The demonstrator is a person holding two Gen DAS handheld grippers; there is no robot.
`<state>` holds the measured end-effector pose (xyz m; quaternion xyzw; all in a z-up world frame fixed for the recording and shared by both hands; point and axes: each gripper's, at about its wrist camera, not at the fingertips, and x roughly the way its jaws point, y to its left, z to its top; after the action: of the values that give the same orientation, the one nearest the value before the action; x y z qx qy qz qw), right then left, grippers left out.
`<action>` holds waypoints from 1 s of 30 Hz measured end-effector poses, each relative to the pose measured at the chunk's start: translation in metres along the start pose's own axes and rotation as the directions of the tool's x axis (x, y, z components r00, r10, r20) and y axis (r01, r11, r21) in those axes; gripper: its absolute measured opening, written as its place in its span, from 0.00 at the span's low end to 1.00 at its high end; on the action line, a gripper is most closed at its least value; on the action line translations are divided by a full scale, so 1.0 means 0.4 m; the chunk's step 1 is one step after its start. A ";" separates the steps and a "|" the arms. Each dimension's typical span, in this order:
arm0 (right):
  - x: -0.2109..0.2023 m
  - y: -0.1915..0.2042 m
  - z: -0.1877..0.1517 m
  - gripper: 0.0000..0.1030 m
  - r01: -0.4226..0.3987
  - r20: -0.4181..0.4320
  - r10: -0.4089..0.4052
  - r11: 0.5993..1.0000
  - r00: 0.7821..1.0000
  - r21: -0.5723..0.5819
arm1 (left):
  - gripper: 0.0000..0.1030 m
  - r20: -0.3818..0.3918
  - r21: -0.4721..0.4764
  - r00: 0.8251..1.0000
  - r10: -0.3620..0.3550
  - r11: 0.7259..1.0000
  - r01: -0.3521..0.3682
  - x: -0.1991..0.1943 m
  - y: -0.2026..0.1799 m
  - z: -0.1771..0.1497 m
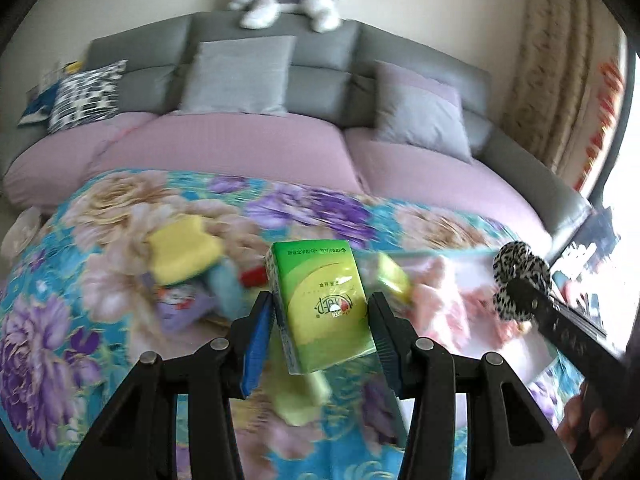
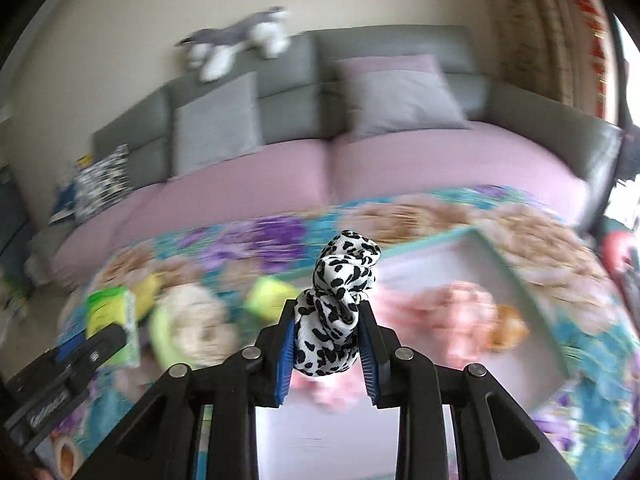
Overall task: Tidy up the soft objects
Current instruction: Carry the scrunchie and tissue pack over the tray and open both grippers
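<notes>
My left gripper (image 1: 320, 312) is shut on a green tissue pack (image 1: 322, 304) and holds it above the floral blanket (image 1: 60, 300). My right gripper (image 2: 328, 320) is shut on a knotted black-and-white spotted cloth (image 2: 340, 300), held over a shallow white tray with a teal rim (image 2: 516, 264). That cloth and gripper also show at the right of the left wrist view (image 1: 520, 276). The tissue pack shows at the left of the right wrist view (image 2: 112, 312). Pink soft items (image 2: 452, 312) lie in the tray. Yellow sponges (image 1: 184, 252) and other soft items lie blurred on the blanket.
A grey sofa (image 1: 332, 60) with a pink cover stands behind the blanket, with grey cushions (image 1: 240, 76) and a patterned cushion (image 1: 86, 94). A grey-and-white plush dog (image 1: 288, 0) lies on the sofa back. A curtain (image 1: 560, 80) hangs at the right.
</notes>
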<state>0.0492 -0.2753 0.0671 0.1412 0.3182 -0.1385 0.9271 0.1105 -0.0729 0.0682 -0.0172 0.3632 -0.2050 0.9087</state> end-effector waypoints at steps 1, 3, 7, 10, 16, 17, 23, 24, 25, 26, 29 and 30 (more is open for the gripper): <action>-0.004 -0.035 0.003 0.29 0.026 -0.002 -0.026 0.999 1.000 0.024 | 0.48 -0.011 0.021 1.000 -0.014 1.000 0.014 0.009 -0.027 -0.004; -0.009 -0.088 0.006 0.29 0.055 -0.007 -0.055 0.996 0.998 0.073 | 0.48 -0.026 0.052 0.999 -0.032 0.998 0.034 0.017 -0.068 -0.010; -0.024 -0.170 0.004 0.29 0.112 -0.015 -0.111 0.985 0.994 0.134 | 0.49 -0.055 0.134 0.995 -0.081 0.987 0.088 0.032 -0.159 -0.030; -0.030 -0.212 0.002 0.29 0.169 -0.022 -0.168 0.975 0.986 0.144 | 0.49 -0.074 0.170 0.991 -0.114 0.977 0.125 0.052 -0.208 -0.045; -0.019 -0.289 -0.015 0.29 0.242 -0.048 -0.237 0.952 0.970 0.190 | 0.49 -0.121 0.239 0.984 -0.133 0.958 0.159 0.109 -0.295 -0.085; -0.014 -0.298 -0.021 0.29 0.248 -0.060 -0.241 0.949 0.969 0.193 | 0.49 -0.123 0.244 0.983 -0.135 0.956 0.162 0.118 -0.305 -0.089; 0.039 -0.349 -0.054 0.29 0.262 -0.143 -0.234 0.935 0.962 0.239 | 0.49 -0.160 0.265 0.980 -0.119 0.951 0.159 0.180 -0.337 -0.117; 0.048 -0.354 -0.059 0.29 0.263 -0.157 -0.230 0.934 0.960 0.243 | 0.49 -0.163 0.264 0.980 -0.115 0.952 0.156 0.189 -0.337 -0.121; 0.057 -0.360 -0.063 0.29 0.263 -0.169 -0.225 0.933 0.959 0.247 | 0.49 -0.172 0.263 0.979 -0.110 0.953 0.153 0.201 -0.337 -0.125; 0.062 -0.364 -0.067 0.29 0.265 -0.181 -0.224 0.931 0.958 0.252 | 0.49 -0.184 0.261 0.977 -0.103 0.954 0.150 0.211 -0.336 -0.129; 0.072 -0.376 -0.079 0.30 0.269 -0.205 -0.219 0.925 0.954 0.267 | 0.49 -0.209 0.256 0.974 -0.084 0.957 0.138 0.233 -0.330 -0.138; 0.077 -0.381 -0.083 0.30 0.272 -0.217 -0.216 0.923 0.952 0.272 | 0.49 -0.214 0.254 0.973 -0.083 0.957 0.138 0.237 -0.329 -0.139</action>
<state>0.0016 -0.4091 -0.0040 0.2507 0.3927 -0.2862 0.8373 0.0877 -0.2234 -0.0108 0.1061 0.4208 -0.3035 0.8483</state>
